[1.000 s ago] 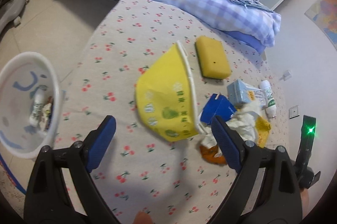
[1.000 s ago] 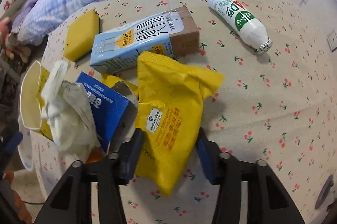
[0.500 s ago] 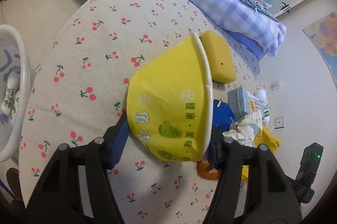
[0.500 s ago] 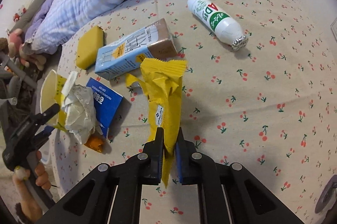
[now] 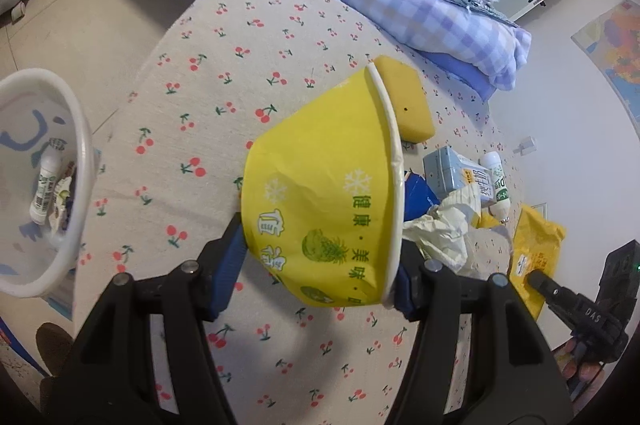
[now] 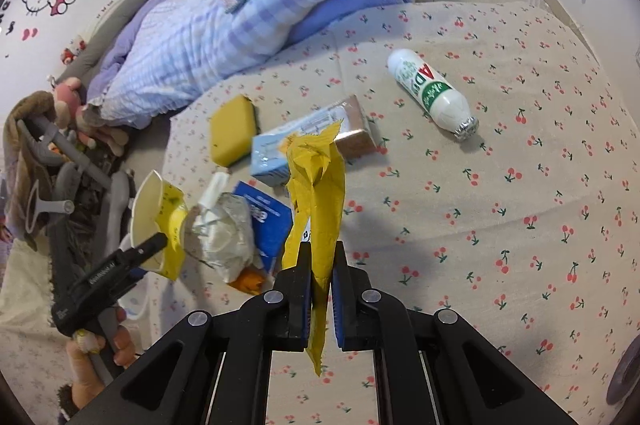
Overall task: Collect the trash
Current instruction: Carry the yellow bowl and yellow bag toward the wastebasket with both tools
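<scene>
**A:** Fingers on the left gripper (image 5: 320,265) pinch the yellow paper bowl (image 5: 324,193) by its sides, bowl on its side and off the cloth. Right gripper (image 6: 320,289) is clamped on the yellow wrapper (image 6: 318,201), which hangs lifted above the pile.

**B:** Step?

**A:** Both picks look done, so carry-to-bin is my read. White basin (image 5: 86,161) sits at the far left of the left wrist view, past the edge of the cherry-print cloth (image 5: 192,73), and already holds a small bottle (image 5: 46,185) plus scraps.

**B:** Left on the cloth?

**A:** Milk carton (image 6: 316,133), white bottle (image 6: 430,93) lying to the right, blue box (image 6: 268,225), crumpled tissue (image 6: 224,237), something orange (image 6: 248,281) under it. Yellow sponge (image 6: 232,129) at the far side, maybe not trash.

**B:** Next move?

**A:** Probably swing the bowl left over the basin, then spread those fingers. Wrapper follows. Bowl is wide and light, so release should be well inside the rim or it may tip out.
</scene>
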{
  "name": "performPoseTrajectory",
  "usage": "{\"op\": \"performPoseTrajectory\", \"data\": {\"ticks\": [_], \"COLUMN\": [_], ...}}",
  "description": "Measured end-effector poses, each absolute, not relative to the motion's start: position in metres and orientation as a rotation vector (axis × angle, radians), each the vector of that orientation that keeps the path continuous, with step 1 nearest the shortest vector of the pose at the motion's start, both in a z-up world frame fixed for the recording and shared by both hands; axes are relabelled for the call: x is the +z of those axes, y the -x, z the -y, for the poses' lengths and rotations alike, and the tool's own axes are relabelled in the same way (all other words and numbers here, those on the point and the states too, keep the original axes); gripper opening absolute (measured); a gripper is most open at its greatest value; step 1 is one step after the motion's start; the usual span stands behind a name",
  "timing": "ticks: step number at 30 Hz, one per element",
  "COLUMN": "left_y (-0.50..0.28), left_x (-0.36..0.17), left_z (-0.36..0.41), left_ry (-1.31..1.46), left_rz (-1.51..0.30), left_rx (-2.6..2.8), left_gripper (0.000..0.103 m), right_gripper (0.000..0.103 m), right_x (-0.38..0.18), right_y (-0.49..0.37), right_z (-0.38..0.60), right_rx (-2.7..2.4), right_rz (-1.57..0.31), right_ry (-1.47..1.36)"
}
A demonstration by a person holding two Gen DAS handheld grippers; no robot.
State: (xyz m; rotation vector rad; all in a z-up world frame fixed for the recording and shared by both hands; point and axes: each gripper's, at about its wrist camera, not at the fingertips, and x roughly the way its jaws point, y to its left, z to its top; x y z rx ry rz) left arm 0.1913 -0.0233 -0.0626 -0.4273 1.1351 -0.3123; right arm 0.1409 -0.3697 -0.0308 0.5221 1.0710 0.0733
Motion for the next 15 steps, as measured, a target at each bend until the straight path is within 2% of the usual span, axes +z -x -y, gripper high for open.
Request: {"op": "performPoseTrajectory", "data": {"ticks": [15], "left_y": [-0.164], "left_x": [-0.028], "left_z": [-0.037], "left_ry": [0.319], "left_rz": [-1.043], "left_rx": [-0.237], "left_gripper": [0.064], "right_gripper": [0.009], "right_x": [0.013], "right_y": [-0.132], "right_z": [0.323], "right_rx": [0.209], "right_rz": [-0.976], "right_ry": [-0.535]}}
